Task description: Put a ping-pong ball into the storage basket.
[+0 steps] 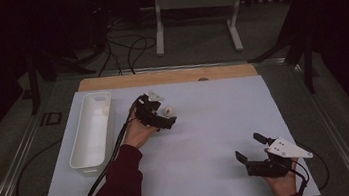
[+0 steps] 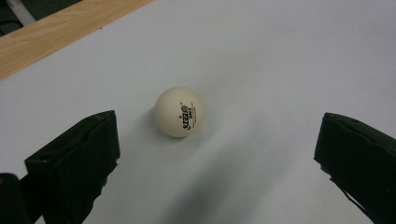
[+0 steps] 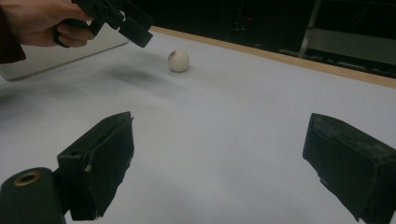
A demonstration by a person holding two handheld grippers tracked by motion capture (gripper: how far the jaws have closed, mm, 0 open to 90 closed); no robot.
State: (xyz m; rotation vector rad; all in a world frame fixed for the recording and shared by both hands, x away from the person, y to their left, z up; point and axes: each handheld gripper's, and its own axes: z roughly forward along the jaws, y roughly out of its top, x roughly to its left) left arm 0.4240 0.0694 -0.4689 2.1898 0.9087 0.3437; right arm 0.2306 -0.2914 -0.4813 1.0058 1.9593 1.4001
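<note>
I'm lining up the left gripper [image 2: 215, 154], jaws spread wide, on the ping-pong ball [image 2: 180, 111] lying free on the counter [image 1: 208, 139] just ahead. Nothing is gripped yet; the white bin [image 1: 83, 139] is waiting nearby. The right gripper [image 1: 252, 148] is idling wide and empty.

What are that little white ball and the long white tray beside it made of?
The ball looks like thin, matt plastic: cream-white and smooth, with a small printed logo, like a table tennis ball. The tray seems moulded plastic too: plain white, thin walls, rounded corners, slight sheen. The left tongs stand open in front of the ball, apart from it.
</note>
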